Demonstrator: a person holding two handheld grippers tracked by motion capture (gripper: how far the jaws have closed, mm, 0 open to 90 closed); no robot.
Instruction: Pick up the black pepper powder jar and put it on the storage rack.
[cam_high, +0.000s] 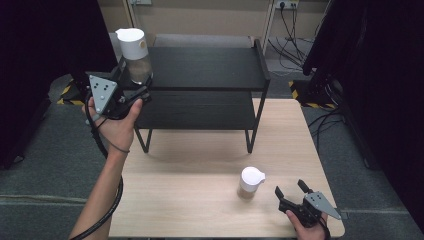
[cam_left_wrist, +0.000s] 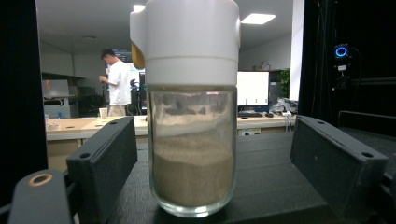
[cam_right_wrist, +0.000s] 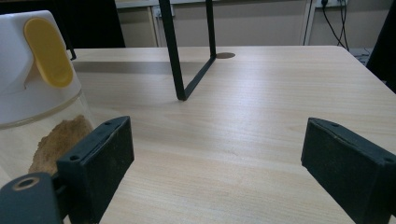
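On the shelf (cam_high: 210, 67), the left gripper (cam_high: 131, 86) brackets the jar (cam_left_wrist: 191, 112), fingers (cam_left_wrist: 105, 163) released; retreat comes next. The right gripper (cam_high: 292, 192) idles, unclenched.

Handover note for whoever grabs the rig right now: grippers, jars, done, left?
Left gripper: open, jaws either side of the shelf jar, not touching it.
Right gripper: open, holds nothing, low over the table, just right of the table jar.
Shelf jar: upright on the top shelf of the black rack, left end, white lid on, part full of brown powder.
Table jar: upright on the table, lid on.
Done: one jar stands on the rack.
Left: probably the table jar goes up next.
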